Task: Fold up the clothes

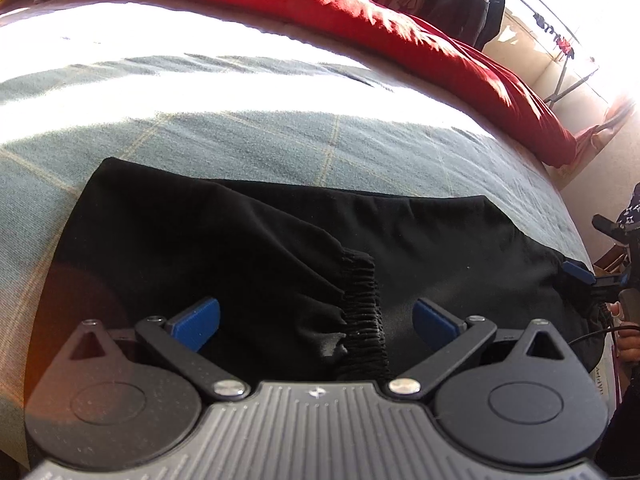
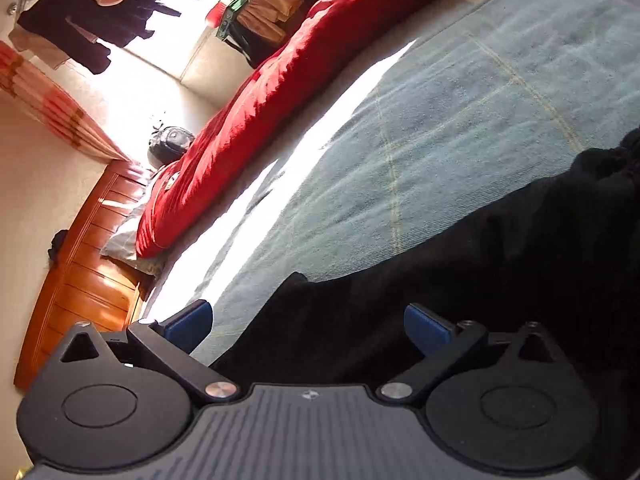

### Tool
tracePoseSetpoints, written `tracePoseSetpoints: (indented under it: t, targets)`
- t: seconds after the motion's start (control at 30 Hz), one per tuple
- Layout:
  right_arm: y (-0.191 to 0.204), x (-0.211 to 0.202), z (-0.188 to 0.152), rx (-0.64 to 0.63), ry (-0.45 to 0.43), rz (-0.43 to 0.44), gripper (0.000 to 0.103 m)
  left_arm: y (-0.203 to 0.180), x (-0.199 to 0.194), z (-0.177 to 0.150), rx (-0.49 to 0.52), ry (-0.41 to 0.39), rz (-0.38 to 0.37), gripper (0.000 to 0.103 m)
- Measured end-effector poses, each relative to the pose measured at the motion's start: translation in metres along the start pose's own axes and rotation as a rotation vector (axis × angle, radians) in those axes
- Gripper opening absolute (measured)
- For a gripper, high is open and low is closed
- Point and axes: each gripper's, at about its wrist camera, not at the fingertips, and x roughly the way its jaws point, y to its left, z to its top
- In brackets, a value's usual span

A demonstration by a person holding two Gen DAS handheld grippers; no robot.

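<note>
The left gripper (image 1: 316, 322) hung low over the black garment (image 1: 224, 240), its blue fingers (image 1: 198, 320) spread wide apart and gripping nothing. Between those fingers and just beyond them ran a gathered elastic cuff (image 1: 362, 312), one fold of the garment lying over another. The cloth spread from left of the left finger to well past the right one, flat on the grey-green bedspread (image 1: 240, 136), which stretched ahead of the gripper to a red duvet (image 1: 360, 20) bunched along the far side. At the far right of the left wrist view a blue fingertip of the right gripper (image 1: 578, 272) sat at the garment's right edge, with part of a hand (image 1: 628, 340) behind it. The right gripper (image 2: 308, 326) was rolled over, so the bed ran slantwise in its own view; its fingers (image 2: 188, 326) also stood wide apart, empty. The left one was over bare bedspread (image 2: 440, 140), the right one over the garment (image 2: 480, 260), whose edge passed between them. Ahead and to the left lay the duvet (image 2: 260, 100), a pillow (image 2: 128, 240) and a wooden headboard (image 2: 80, 280).
</note>
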Motion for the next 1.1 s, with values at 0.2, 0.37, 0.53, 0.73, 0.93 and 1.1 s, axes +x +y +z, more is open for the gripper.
tracePoseSetpoints:
  t: [0.2, 0.37, 0.53, 0.73, 0.93, 1.1]
  targets:
    - [0.065, 0.085, -0.013, -0.061, 0.241, 0.249, 0.103, 0.002, -0.036, -0.007, 0.03, -0.067, 0.09, 0.102]
    - [0.102, 0.173, -0.037, -0.104, 0.448, 0.27, 0.103, 0.025, -0.06, -0.021, -0.039, -0.105, 0.143, 0.102]
    - [0.113, 0.229, -0.057, -0.17, 0.516, 0.181, 0.103, 0.048, -0.073, -0.035, -0.11, -0.131, 0.142, 0.102]
    - [0.129, 0.234, -0.05, -0.227, 0.448, 0.148, 0.103, 0.06, -0.074, -0.043, -0.124, -0.124, 0.112, 0.102]
    - [0.133, 0.179, -0.065, -0.224, 0.369, 0.071, 0.103, 0.07, -0.077, -0.041, -0.057, -0.127, 0.026, 0.102]
    - [0.135, 0.116, -0.098, -0.27, 0.276, -0.065, 0.103, 0.073, -0.06, -0.024, 0.073, -0.092, -0.108, 0.102]
